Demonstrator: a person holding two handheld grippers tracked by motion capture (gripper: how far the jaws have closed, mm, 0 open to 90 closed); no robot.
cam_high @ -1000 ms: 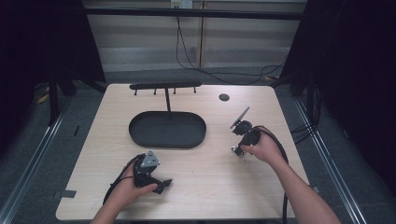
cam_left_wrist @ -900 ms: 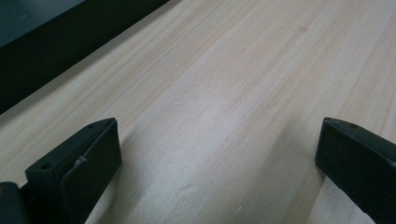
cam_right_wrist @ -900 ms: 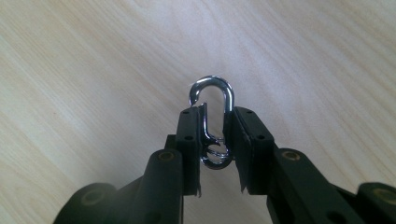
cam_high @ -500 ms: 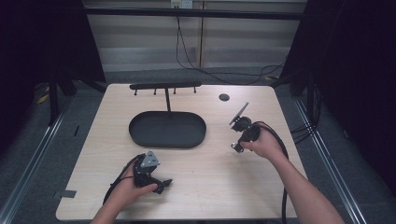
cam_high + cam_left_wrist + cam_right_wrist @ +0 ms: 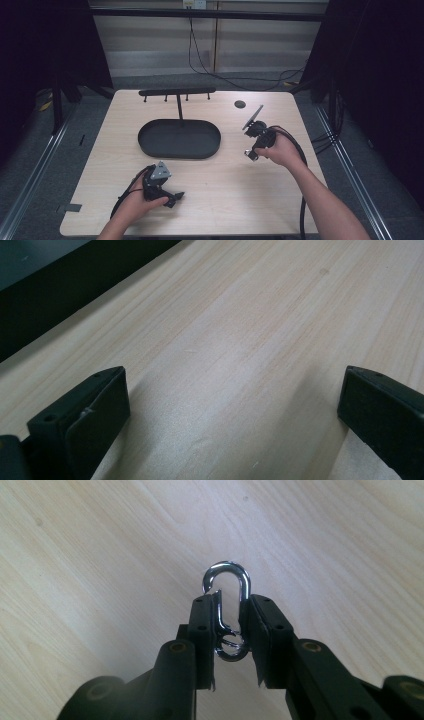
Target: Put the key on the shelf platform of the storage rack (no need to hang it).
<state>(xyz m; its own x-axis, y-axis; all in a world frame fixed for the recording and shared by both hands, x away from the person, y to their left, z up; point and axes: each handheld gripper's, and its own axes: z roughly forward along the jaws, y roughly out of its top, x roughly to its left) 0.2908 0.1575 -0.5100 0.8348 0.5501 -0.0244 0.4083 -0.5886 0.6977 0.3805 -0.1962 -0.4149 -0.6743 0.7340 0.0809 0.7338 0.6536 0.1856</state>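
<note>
A shiny metal snap hook [image 5: 228, 605] sits clamped between the black jaws of my right gripper [image 5: 229, 607], its open curved end sticking out past the fingertips above the bare wood. In the high view the right gripper [image 5: 251, 152] hangs over the table's right half, tips pointing down and toward the near side. My left gripper [image 5: 173, 196] rests near the front edge at the left, jaws spread wide. Between its fingers [image 5: 95, 405] lies only tabletop. A black oval tray [image 5: 150, 145] with a T-shaped hanger rack [image 5: 177, 92] stands at the table's middle back.
A small dark round disc [image 5: 240, 104] lies near the table's far right. Cables trail from both grippers off the front edge. A dark tray edge [image 5: 60, 285] shows at the upper left of the left gripper view. Metal rails run along both table sides.
The right hand has lifted a little with the snap hook still clamped. The left hand and its gripper have stayed where they were.
</note>
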